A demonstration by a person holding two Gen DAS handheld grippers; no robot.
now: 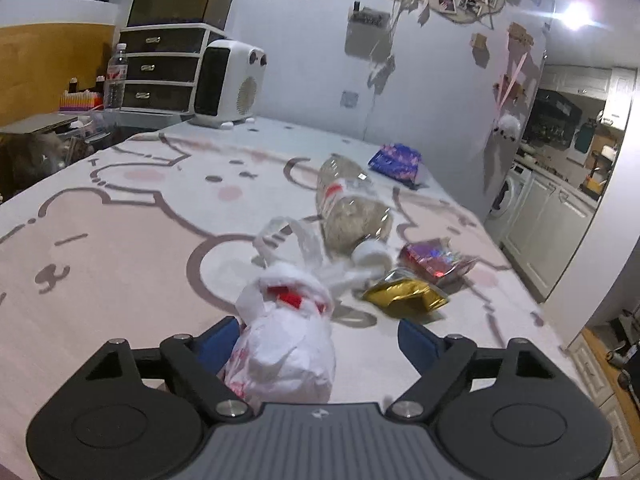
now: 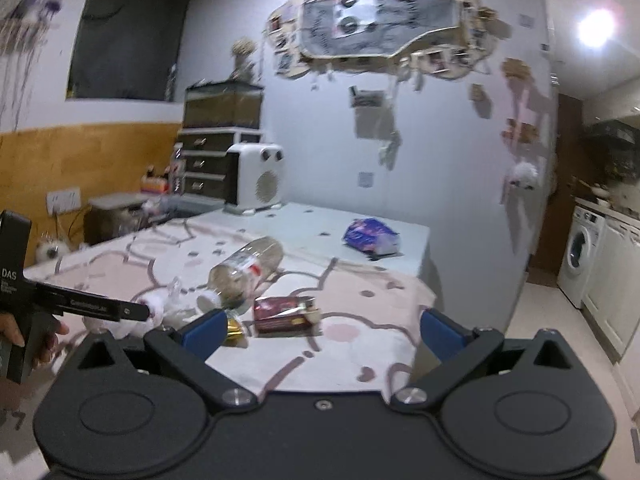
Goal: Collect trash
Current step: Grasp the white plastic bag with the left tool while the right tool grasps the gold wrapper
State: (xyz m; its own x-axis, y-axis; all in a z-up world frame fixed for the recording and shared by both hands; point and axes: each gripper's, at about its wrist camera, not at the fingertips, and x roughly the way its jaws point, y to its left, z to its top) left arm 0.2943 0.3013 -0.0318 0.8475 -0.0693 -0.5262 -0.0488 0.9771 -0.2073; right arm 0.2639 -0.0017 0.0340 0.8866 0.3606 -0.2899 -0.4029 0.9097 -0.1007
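Clearly the left hand-held gripper [image 1: 320, 340] is spread wide around a crumpled white plastic bag with red print [image 1: 286, 344]; the bag lies between its blue pads, against the left one and apart from the right, so nothing is gripped yet. The bag sits near the front edge of the worktop [image 1: 120, 240], which is covered in a pink cartoon cloth. Just beyond lie a gold foil wrapper [image 1: 404, 298], a shiny red foil packet [image 1: 434, 260] and a clear plastic bottle on its side [image 1: 352, 208], with a purple snack bag [image 1: 396, 162] toward the far right corner. Closing should probably be slow and centred, catching the bag's bulk rather than its loose handles. The right hand-held gripper [image 2: 320, 328] hangs wide open and empty above the near edge.
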